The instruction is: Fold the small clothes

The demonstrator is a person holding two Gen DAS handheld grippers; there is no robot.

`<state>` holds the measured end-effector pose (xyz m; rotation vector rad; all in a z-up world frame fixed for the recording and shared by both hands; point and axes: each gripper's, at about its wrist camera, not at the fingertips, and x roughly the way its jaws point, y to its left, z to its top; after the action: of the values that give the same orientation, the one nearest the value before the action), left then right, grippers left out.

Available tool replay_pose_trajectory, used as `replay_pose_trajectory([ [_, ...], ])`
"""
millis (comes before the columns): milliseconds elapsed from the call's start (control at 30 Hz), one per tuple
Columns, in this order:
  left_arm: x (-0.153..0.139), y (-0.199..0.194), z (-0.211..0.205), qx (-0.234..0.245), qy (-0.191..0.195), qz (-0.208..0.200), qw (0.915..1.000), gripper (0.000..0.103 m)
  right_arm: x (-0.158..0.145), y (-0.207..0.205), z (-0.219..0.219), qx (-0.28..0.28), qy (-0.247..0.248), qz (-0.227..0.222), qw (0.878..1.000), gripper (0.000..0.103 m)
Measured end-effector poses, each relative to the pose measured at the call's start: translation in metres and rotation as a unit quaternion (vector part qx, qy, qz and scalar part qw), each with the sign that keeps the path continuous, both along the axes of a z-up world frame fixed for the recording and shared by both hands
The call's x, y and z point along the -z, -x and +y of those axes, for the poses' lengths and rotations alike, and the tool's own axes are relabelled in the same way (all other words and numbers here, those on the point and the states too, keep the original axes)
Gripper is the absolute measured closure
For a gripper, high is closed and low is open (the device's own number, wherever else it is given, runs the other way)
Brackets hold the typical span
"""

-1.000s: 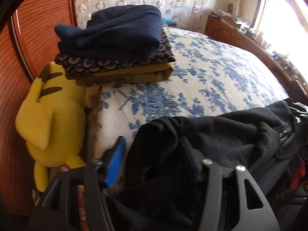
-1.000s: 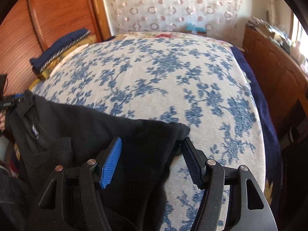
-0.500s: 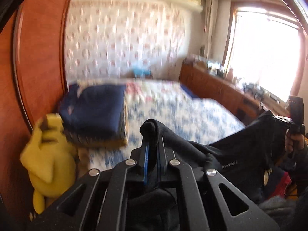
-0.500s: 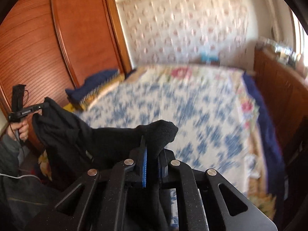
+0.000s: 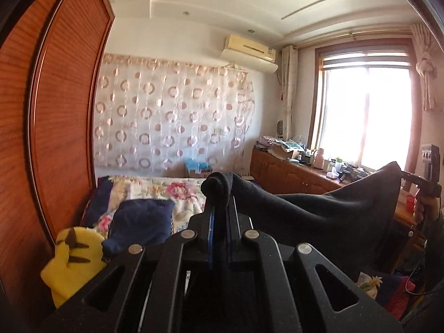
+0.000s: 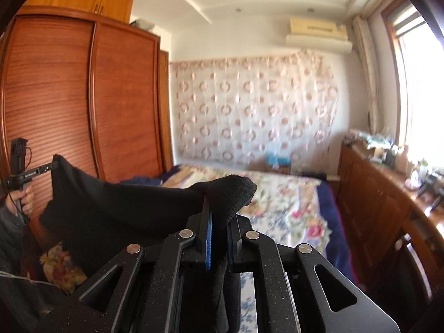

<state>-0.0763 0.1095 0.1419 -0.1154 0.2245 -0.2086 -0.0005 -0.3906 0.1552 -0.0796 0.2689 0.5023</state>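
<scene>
big wooden wardrobe (image 6: 83, 97) down the left, bed with the floral quilt (image 6: 280, 202) stretching toward the curtained wall, long wooden dresser (image 5: 291, 174) under the window. all just backdrop right now.

black garment (image 5: 319, 208) strung up in the air between the two tools, well clear of the bed, sagging a bit in the middle. probably lifted like that to let it hang flat and find its shape before laying it down for the first fold.

stack of folded clothes, navy piece (image 5: 138, 222) on top, parked at the wardrobe side of the bed, out of the way so the middle of the quilt is free for folding. yellow plush toy (image 5: 75, 260) wedged just beside it.

left gripper (image 5: 222, 222) clamped tight on one bunched corner of the fabric, blue pads pressed nearly together with cloth poking out above. right gripper (image 6: 219, 222) same deal on the other corner, pinched down hard. corner grips make sense, gives a straight top edge.

nothing folded on this one yet, looks like the very start.
</scene>
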Motion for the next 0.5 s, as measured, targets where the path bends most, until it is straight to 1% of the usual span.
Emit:
replay_pose_trajectory([
  [200, -0.033, 0.005, -0.001, 0.007, -0.007, -0.043, 0.9990, 0.100, -0.038, 0.011, -0.005, 0.010, 0.006, -0.036, 0.999, 0.098],
  [300, -0.049, -0.002, -0.001, 0.005, -0.008, -0.060, 0.9982, 0.100, -0.059, 0.012, -0.005, 0.017, 0.010, -0.064, 0.998, 0.098],
  [400, -0.057, -0.027, -0.001, -0.004, -0.015, -0.061, 0.9980, 0.099, -0.071, 0.003, -0.009, 0.025, 0.008, -0.072, 0.997, 0.098],
  [500, -0.052, -0.070, 0.005, -0.016, -0.013, -0.042, 0.9989, 0.099, -0.076, -0.034, -0.007, 0.037, 0.022, -0.061, 0.997, 0.098],
])
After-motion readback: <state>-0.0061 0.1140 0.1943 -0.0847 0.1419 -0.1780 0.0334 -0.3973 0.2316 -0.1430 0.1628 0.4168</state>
